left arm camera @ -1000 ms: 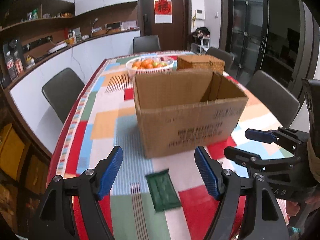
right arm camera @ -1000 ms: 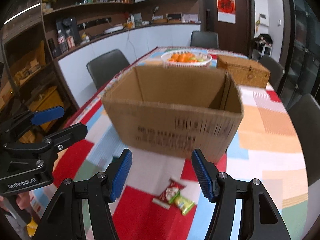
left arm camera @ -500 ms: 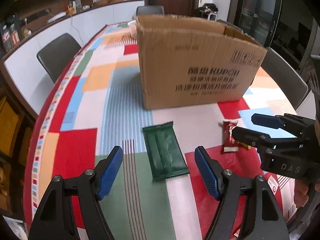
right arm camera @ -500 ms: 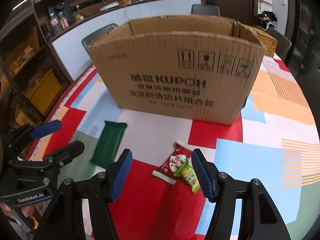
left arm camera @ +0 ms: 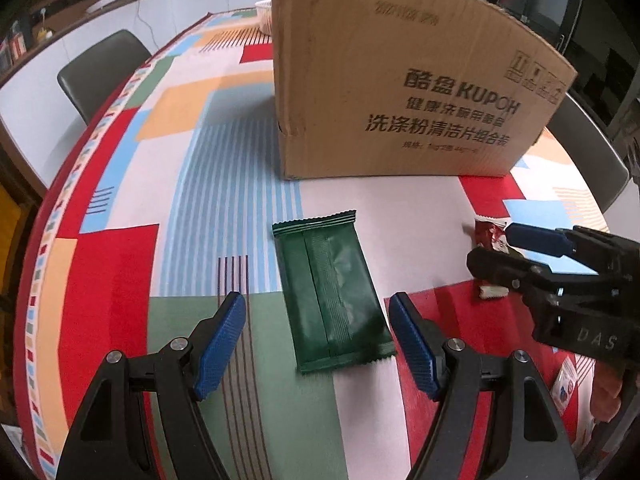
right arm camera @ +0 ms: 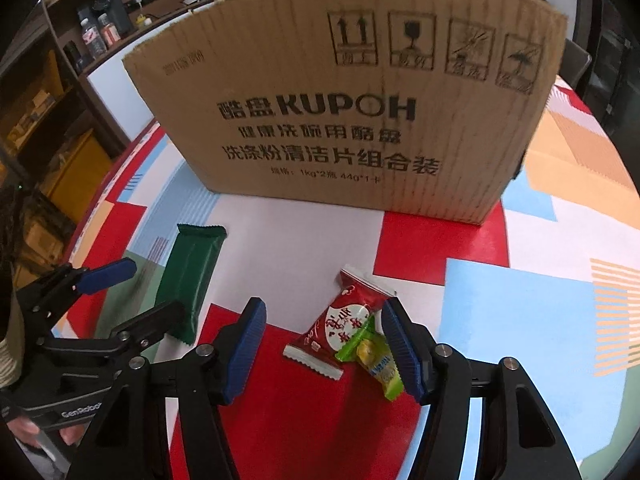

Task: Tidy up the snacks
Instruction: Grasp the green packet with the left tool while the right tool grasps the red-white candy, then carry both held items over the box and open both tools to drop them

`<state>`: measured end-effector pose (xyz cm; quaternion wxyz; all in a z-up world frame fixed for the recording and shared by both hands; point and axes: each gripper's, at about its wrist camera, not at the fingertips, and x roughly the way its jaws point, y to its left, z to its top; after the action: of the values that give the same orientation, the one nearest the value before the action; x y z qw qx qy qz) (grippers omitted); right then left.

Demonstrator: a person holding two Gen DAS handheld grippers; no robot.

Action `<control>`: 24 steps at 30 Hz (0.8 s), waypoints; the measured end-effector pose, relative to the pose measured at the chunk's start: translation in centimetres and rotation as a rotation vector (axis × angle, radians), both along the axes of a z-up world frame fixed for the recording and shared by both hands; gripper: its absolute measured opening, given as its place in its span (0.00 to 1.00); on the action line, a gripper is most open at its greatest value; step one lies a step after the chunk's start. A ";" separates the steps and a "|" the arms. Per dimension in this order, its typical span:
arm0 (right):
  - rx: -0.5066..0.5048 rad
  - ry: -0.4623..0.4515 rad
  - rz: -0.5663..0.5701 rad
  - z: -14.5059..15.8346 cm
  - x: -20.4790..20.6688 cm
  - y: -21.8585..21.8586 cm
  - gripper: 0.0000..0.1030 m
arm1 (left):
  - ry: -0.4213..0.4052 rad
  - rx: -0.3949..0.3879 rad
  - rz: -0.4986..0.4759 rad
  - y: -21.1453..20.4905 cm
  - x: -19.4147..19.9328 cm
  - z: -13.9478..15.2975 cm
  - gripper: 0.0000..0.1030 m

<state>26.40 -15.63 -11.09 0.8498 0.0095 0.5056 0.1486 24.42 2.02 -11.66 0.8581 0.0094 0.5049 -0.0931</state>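
While every snack is lying outside the cardboard box [right arm camera: 344,92], the sorting is looking barely begun.

The left gripper [left arm camera: 318,344] is hanging fingers spread over the green packet [left arm camera: 332,296]; the right gripper [right arm camera: 322,350], also spread and holding nothing, is straddling the red packet [right arm camera: 344,324] and the small yellow-green packet [right arm camera: 376,356] overlapping it on the patterned tablecloth [right arm camera: 520,320], all lying near the box's front.

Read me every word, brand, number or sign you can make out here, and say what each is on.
"酷盘 KUPOH": box.
"洗涤粉清洁片组合装": box, third line.
"1kg*2瓶 440*1": box, small print, partly blurred.
Four handling pictograms: box, top right; captions too blurred.
"GenRobot": left tongs body, cut off.
"DAS": right tongs body.
Red packet: white and red script, unreadable.
Green packet: none.
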 end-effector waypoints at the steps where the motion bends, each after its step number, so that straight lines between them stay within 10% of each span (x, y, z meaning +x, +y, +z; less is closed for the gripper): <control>1: -0.001 0.003 0.003 -0.1 0.1 0.1 0.58 | 0.005 -0.003 0.004 0.1 0.3 -0.2 0.71; 14: -0.044 -0.002 0.046 -1.1 0.6 2.3 0.43 | 0.006 0.024 0.029 -1.3 2.3 -1.1 0.69; 24: -0.044 0.007 0.056 -1.8 0.8 3.0 0.24 | -0.016 0.025 0.030 -0.8 2.5 -1.0 0.43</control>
<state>27.20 -12.60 -12.92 0.8435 -0.0228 0.5119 0.1611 26.91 1.25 -12.61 0.8632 0.0132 0.4992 -0.0738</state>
